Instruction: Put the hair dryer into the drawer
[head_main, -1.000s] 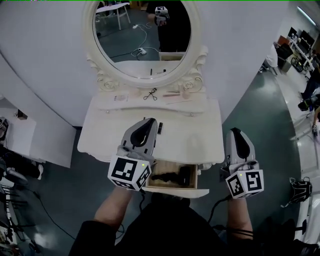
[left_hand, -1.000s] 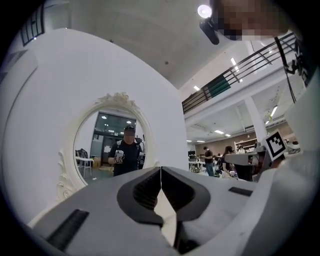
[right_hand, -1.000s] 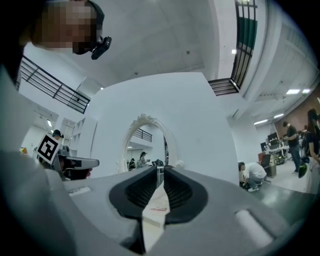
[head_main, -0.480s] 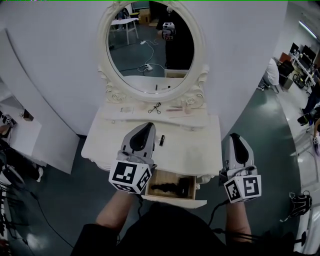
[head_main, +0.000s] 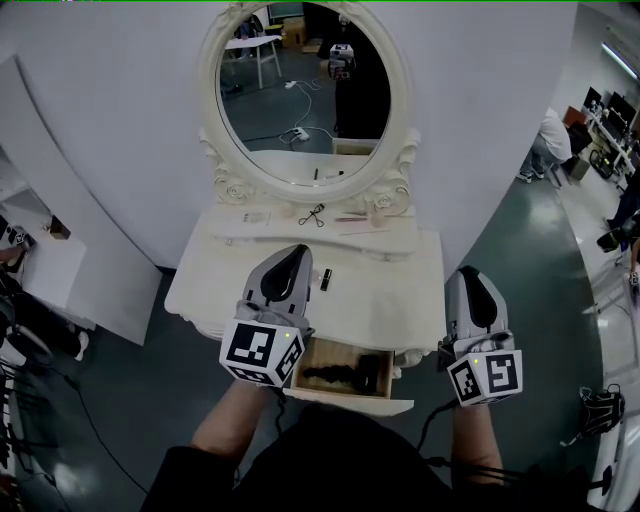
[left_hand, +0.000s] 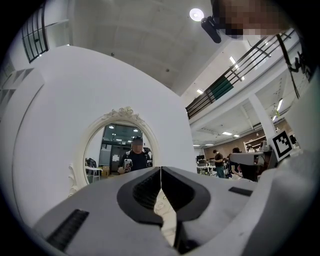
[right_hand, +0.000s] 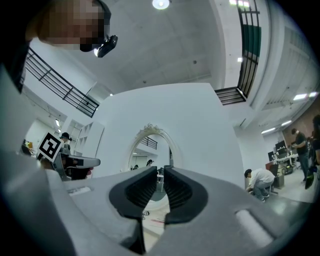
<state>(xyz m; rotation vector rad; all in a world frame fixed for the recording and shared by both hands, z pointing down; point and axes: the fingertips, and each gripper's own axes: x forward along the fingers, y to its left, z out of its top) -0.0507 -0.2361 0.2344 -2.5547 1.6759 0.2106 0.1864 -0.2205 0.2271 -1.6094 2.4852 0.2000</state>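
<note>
1. The head view alone has the goods. The drawer (head_main: 350, 402) hangs open under the front edge of the white table (head_main: 390, 295), and the black hair dryer (head_main: 340, 376) lies flat inside it.
2. Neither gripper view catches the drawer or the hair dryer. Both look out over the table at the oval mirror (head_main: 305, 90) and the white wall behind it.
3. The left gripper (head_main: 293, 252) hovers above the table's front edge, just left of the drawer. Its own view shows its fingers (left_hand: 145, 187) pressed tight together with nothing between them.
4. The right gripper (head_main: 470, 272) is held off the table's right front corner and touches nothing. Its fingers (right_hand: 180, 192) stand slightly apart, a narrow slit between them, and the slit is empty.
5. So the hair dryer sits in the drawer, clear of both grippers.
</note>
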